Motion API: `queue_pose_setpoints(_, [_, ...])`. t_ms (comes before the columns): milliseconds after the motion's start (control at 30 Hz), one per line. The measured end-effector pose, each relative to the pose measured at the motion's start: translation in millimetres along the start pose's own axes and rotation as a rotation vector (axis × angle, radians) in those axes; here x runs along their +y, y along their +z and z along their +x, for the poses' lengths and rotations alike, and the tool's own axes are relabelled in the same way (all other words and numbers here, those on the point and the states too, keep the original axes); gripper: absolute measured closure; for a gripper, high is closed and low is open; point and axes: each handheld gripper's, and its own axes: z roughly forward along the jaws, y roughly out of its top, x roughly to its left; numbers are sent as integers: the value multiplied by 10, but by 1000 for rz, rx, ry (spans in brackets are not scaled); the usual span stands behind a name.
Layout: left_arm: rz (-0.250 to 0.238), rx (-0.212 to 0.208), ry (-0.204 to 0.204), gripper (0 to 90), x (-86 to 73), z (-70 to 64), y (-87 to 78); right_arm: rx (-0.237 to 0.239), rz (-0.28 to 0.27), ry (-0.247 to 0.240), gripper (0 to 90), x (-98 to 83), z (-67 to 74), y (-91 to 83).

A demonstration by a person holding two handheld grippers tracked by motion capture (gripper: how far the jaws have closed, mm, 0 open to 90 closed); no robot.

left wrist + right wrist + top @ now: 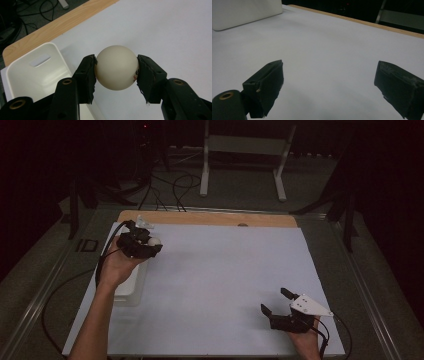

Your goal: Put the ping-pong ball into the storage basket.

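cream ball (116, 67) | white bin (37, 72) | black gripper (116, 75)

cream-white ball (116, 68), smooth and matte, small red and dark mark low on one side; clamped between the two black jaws of the left gripper (116, 75), held up off the white table sheet (162, 30). white plastic bin (37, 72), open top, rounded corners, slot handle in its end wall, sits at the table's left edge just beside and below the ball; inside looks bare where visible.
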Motion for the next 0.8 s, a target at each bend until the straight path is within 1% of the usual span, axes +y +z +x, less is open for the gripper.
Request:
queue_pose_setpoints(67, [-14, 4, -6, 512, -21, 11, -15, -2, -1, 0, 86, 1, -1, -1])
queue_pose_setpoints(200, [-30, 12, -1, 512, -59, 39, -55, -2, 1, -1, 86, 0, 2, -1])
queue_pose_setpoints(267, [-36, 14, -4, 512, -70, 46, -63, -2, 0, 1, 86, 1, 3, -2])
queue_pose_setpoints(300, [-39, 22, -9, 512, -94, 66, -84, -3, -1, 0, 86, 2, -1, -4])
queue_pose_setpoints(400, [-51, 25, -21, 512, -124, 90, -102, -6, -1, 1, 86, 2, -4, -7])
queue_pose_setpoints(500, [-64, 33, -42, 512, -183, 131, -127, -6, -2, 0, 86, 3, -4, -9])
queue_pose_setpoints(800, [-77, 37, -60, 512, -281, 180, -152, -7, -2, 3, 86, 2, -3, -12])
